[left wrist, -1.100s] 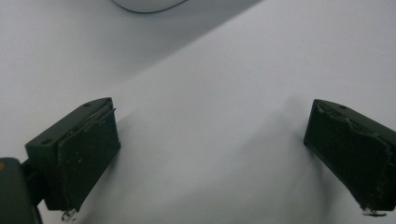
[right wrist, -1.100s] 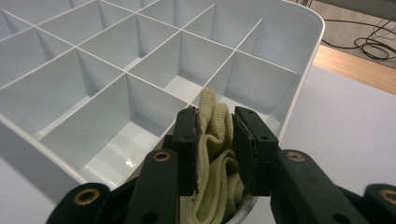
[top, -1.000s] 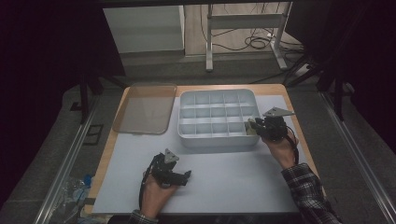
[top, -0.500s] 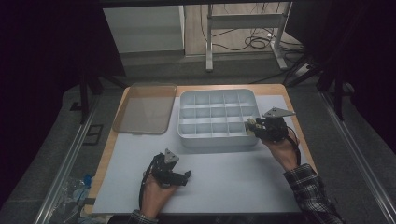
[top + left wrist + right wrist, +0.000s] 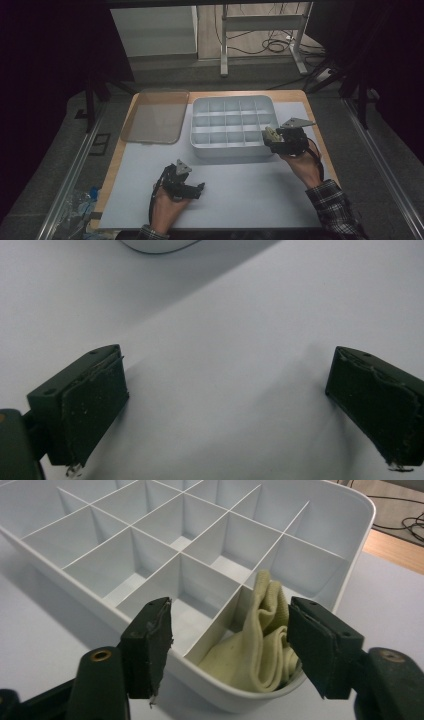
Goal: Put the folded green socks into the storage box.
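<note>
Cloth (image 5: 260, 640) lower part hidden behind organiser tray (image 5: 320, 555) wall; tray corners cut off.

The compartment tray (image 5: 345, 545) is pale grey-white, and the folded cloth (image 5: 255, 645) in its corner cell is a soft yellow-cream. Both grippers, left (image 5: 225, 405) and right (image 5: 227, 645), have matt black jaws. The table mat (image 5: 240, 195) is light grey on a tan wooden tabletop (image 5: 125, 145); the lid (image 5: 152, 117) is translucent brownish-grey, the sleeve (image 5: 335, 210) dark plaid.
</note>
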`<state>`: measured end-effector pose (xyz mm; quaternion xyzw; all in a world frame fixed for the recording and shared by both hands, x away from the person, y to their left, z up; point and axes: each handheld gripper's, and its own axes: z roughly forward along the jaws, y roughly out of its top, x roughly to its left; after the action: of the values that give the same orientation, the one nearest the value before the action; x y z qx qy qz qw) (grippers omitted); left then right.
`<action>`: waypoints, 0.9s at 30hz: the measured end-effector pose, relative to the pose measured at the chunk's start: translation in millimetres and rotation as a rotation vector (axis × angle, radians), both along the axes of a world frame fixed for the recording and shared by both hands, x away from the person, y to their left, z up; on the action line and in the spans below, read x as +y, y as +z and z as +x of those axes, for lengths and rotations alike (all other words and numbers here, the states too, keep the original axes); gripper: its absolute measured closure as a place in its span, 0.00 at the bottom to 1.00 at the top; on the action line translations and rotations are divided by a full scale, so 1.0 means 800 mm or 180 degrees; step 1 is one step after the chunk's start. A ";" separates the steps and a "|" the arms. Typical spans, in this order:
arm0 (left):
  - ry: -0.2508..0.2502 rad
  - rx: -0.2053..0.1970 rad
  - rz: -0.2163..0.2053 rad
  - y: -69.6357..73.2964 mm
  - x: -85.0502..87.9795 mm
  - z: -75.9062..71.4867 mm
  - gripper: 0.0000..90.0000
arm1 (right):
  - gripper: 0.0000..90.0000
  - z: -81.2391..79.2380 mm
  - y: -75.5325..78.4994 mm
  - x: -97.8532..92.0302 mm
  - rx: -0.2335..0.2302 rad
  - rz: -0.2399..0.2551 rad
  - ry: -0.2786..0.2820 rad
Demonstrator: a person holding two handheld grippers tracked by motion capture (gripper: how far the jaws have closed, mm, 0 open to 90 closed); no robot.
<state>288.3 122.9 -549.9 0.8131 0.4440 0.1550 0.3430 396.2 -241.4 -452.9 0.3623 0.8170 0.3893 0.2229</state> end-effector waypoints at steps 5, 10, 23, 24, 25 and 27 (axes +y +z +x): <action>0.0000 0.0000 0.0000 0.000 0.000 0.000 0.03 | 0.34 -0.008 0.002 0.001 0.0037 -0.0015 0.0026; -0.0001 0.0000 0.0002 0.000 0.000 0.000 0.03 | 0.31 -0.020 0.006 0.002 0.0022 -0.0044 0.0061; 0.0004 -0.0011 -0.0004 0.000 0.000 0.000 0.03 | 0.30 -0.050 0.008 0.005 0.0114 -0.0086 0.0179; 0.0004 -0.0009 -0.0001 0.000 0.000 0.000 0.03 | 0.29 -0.053 0.008 0.005 0.0125 -0.0074 0.0178; 0.0004 -0.0010 -0.0001 0.000 0.000 0.000 0.03 | 0.29 -0.055 0.008 0.005 0.0126 -0.0070 0.0183; 0.0004 -0.0009 -0.0001 0.000 0.000 0.000 0.03 | 0.28 -0.060 0.008 0.006 0.0130 -0.0076 0.0206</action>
<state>288.5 122.8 -549.9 0.8126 0.4440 0.1564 0.3437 348.5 -236.7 -446.7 0.3408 0.8373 0.3790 0.1978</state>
